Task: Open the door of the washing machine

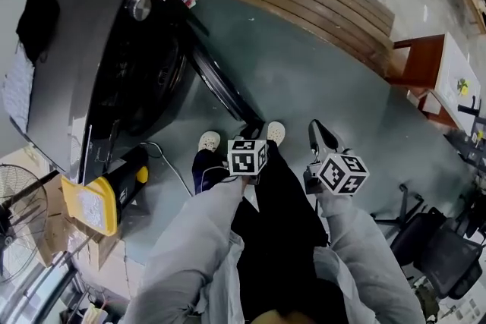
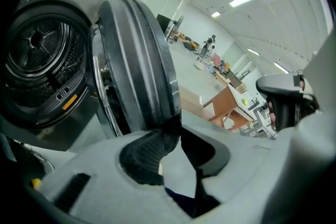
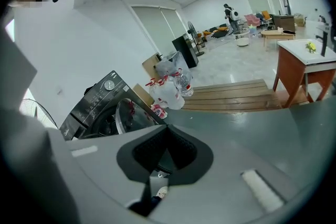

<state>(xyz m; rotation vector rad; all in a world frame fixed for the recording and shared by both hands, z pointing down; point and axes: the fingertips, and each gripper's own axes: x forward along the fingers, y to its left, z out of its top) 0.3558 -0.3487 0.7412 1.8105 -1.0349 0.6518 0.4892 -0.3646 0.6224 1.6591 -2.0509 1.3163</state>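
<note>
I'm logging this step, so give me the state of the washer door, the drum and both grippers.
washing machine door: open, swung wide.
drum: exposed, looks empty.
left gripper: closed on the door's edge.
right gripper: shut, nothing between its jaws.

The grey floor (image 1: 304, 87) carries the washing machine (image 1: 91, 34), a slatted wooden platform (image 1: 326, 7) and a yellow box (image 1: 91, 205).
</note>
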